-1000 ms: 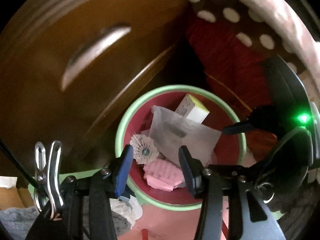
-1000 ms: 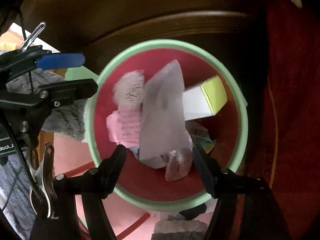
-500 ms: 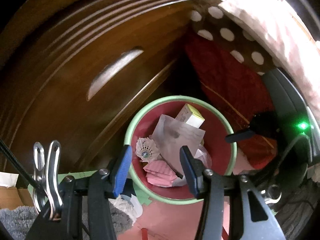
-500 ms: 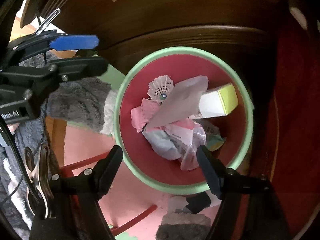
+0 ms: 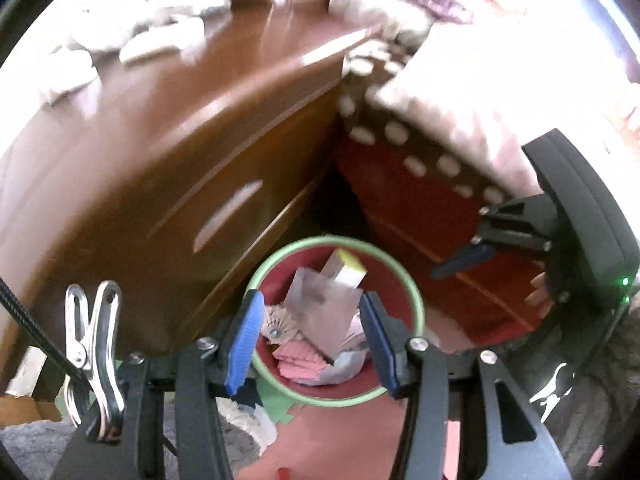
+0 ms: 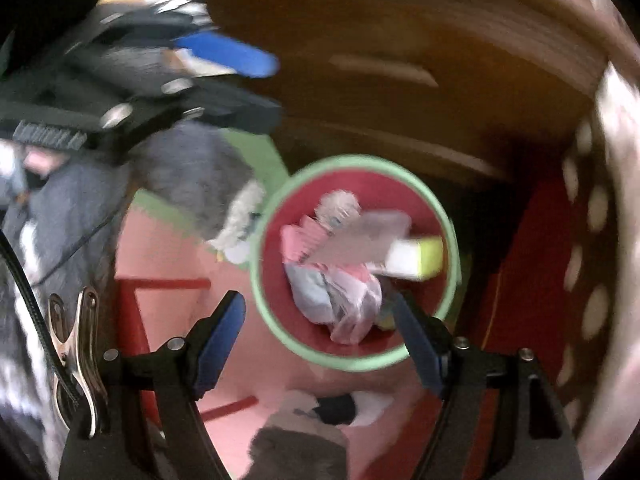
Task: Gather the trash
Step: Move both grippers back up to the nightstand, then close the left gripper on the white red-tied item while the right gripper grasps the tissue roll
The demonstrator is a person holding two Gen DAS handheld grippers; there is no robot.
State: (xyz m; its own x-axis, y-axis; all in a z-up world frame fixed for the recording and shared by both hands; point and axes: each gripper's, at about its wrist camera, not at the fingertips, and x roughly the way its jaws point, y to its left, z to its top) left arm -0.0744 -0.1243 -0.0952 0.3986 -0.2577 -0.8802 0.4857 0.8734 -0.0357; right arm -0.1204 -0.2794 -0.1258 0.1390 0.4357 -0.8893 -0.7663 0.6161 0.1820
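Note:
A round bin with a green rim (image 5: 416, 300) (image 6: 356, 160) and red inside stands on the floor below both grippers. In it lie a white box with a yellow end (image 5: 346, 270) (image 6: 416, 258), a grey paper bag (image 5: 324, 308) (image 6: 360, 240), pink paper (image 5: 298, 356), a shuttlecock (image 5: 276, 320) and crumpled plastic (image 6: 348, 304). My left gripper (image 5: 312, 332) hangs well above the bin, open, with nothing between its blue pads. My right gripper (image 6: 316, 320) is also open and empty, above the bin's near edge. Each gripper shows in the other's view: right gripper (image 5: 468, 260), left gripper (image 6: 228, 80).
A brown wooden cabinet (image 5: 160, 152) with a drawer handle (image 5: 228, 216) stands just behind the bin, white cloths (image 5: 100, 28) on its top. Red fabric and polka-dot bedding (image 5: 400, 132) are on the right. Pink floor mats (image 6: 160, 248) and grey fuzzy clothing (image 6: 188, 176) lie near the bin.
Both grippers have risen away from the bin, which now looks smaller. The right gripper has rolled and its jaws stand a little wider. The grey bag has settled flatter onto the trash.

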